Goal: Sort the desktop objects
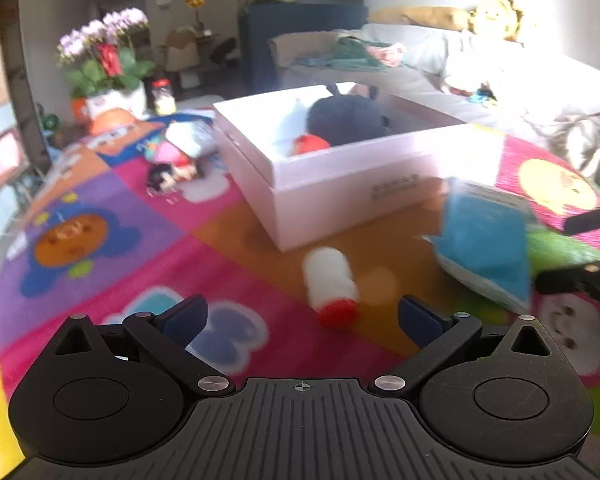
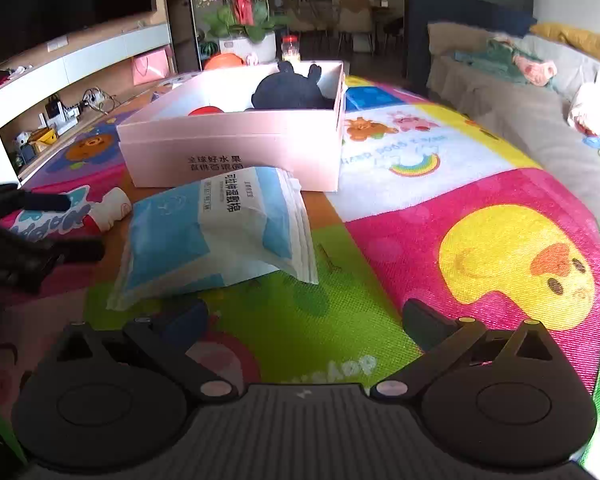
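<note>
A pink cardboard box (image 1: 340, 172) (image 2: 236, 148) stands on the colourful play mat and holds a dark plush toy (image 1: 346, 118) (image 2: 292, 88) and a red ball (image 1: 310, 144) (image 2: 206, 111). A white bottle with a red cap (image 1: 332, 286) (image 2: 110, 208) lies on the mat just ahead of my left gripper (image 1: 302, 320), which is open and empty. A blue and white soft pack (image 1: 486, 240) (image 2: 216, 232) lies in front of the box, slightly left of my right gripper (image 2: 304, 320), also open and empty. The left gripper (image 2: 24, 236) shows at the right wrist view's left edge.
Small dolls and toys (image 1: 176, 164) lie left of the box. A potted orchid (image 1: 108, 64) (image 2: 242, 8) and a jar (image 1: 163, 96) stand beyond the mat. A grey sofa (image 2: 540, 112) with clothes and plush toys runs along the right. A low TV shelf (image 2: 60, 80) lines the left.
</note>
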`<state>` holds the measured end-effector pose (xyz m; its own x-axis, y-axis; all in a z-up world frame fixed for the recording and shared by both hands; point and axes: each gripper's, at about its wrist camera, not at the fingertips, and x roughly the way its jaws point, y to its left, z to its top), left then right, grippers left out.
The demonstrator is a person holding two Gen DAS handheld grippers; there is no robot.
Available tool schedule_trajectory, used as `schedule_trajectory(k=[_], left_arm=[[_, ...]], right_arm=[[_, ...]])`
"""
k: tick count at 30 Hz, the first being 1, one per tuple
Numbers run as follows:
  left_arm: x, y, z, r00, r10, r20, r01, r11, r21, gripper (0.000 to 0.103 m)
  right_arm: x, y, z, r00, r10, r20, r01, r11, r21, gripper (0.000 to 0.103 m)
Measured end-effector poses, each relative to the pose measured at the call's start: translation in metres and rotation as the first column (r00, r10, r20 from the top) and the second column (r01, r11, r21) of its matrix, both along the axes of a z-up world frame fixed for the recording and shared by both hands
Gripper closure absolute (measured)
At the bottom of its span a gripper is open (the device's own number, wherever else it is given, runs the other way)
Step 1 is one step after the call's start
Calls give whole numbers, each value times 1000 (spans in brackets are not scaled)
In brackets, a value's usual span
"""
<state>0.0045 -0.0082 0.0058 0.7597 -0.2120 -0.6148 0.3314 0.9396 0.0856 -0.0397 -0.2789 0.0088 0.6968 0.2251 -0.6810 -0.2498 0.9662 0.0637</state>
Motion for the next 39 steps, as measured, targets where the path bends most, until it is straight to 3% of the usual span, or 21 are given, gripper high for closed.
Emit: schedule_trajectory(k=[6,16,21,25,29,35,37,38,39], left_arm=[[3,0,5,1000,1,-11,-2,1000,-31,0],[1,-1,0,996,55,74,-68,981,184,0],[9,15,2,982,153,109,-174,960,221,0],[11,23,5,980,184,74,-194,966,169,0],[5,20,7,992,127,15,-128,990,57,0],[5,5,0,994,103,-26,-103,994,-26,0],[7,1,0,994,108,-32,-109,993,-47,8],[8,-1,0,993,111,-34,-113,992,-52,21],[11,-2,0,993,115,-40,-118,991,-59,27]], right_arm=[[-6,7,-5,1000,2,9,-1,999,-48,0],[-6,6,-5,1000,1,12,0,999,-46,0],[-6,6,-6,1000,1,12,0,999,-46,0],[-6,6,-6,1000,1,12,0,999,-47,0],[-6,6,-5,1000,1,12,0,999,-46,0],[-6,6,-5,1000,1,12,-1,999,-47,0],[-6,6,-5,1000,1,12,-1,999,-47,0],[-6,6,-5,1000,1,12,-1,999,-47,0],[-6,6,-5,1000,1,12,-1,999,-47,0]])
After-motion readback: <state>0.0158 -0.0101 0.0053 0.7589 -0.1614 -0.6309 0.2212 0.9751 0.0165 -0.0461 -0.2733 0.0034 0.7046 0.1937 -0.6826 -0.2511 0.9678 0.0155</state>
